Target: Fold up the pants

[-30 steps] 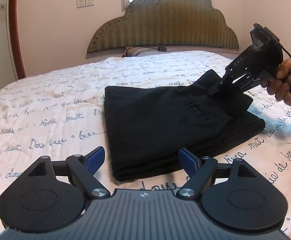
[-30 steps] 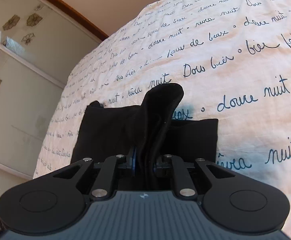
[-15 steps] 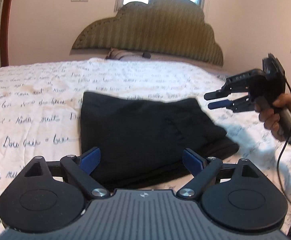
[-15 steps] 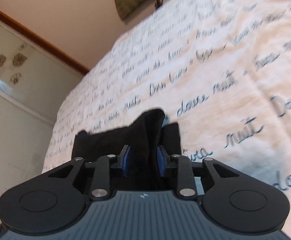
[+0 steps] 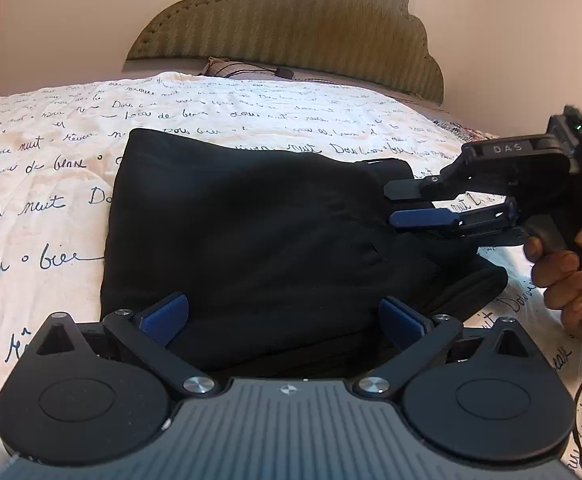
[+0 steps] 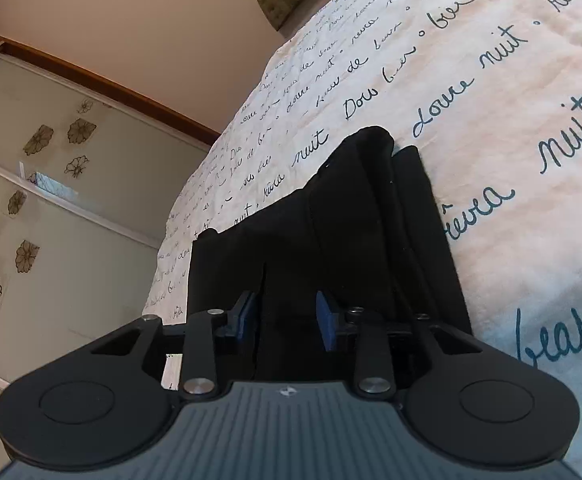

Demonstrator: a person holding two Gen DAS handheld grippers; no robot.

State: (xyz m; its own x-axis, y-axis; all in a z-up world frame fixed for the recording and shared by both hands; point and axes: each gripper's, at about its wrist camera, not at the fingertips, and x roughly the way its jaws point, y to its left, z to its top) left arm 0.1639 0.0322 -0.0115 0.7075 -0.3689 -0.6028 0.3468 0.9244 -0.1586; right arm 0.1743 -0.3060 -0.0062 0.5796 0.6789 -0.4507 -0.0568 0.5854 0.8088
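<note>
Black pants (image 5: 251,236) lie folded into a compact stack on the white bedspread (image 5: 43,184) with blue script. My left gripper (image 5: 285,318) is open and empty, its blue pads just over the stack's near edge. My right gripper (image 5: 391,206) comes in from the right, jaws apart, at the stack's right edge with no cloth held. In the right wrist view the pants (image 6: 331,232) lie flat in front of my right gripper (image 6: 287,318), whose blue pads stand apart.
An olive padded headboard (image 5: 291,32) and a pillow (image 5: 227,68) stand at the far end of the bed. A wardrobe with flower-patterned doors (image 6: 51,200) is beside the bed. A person's hand (image 5: 567,272) holds the right gripper's handle.
My right gripper let go of the raised fold of the pants, opened, and the cloth dropped flat on the stack. My left gripper moved closer to the stack's near edge.
</note>
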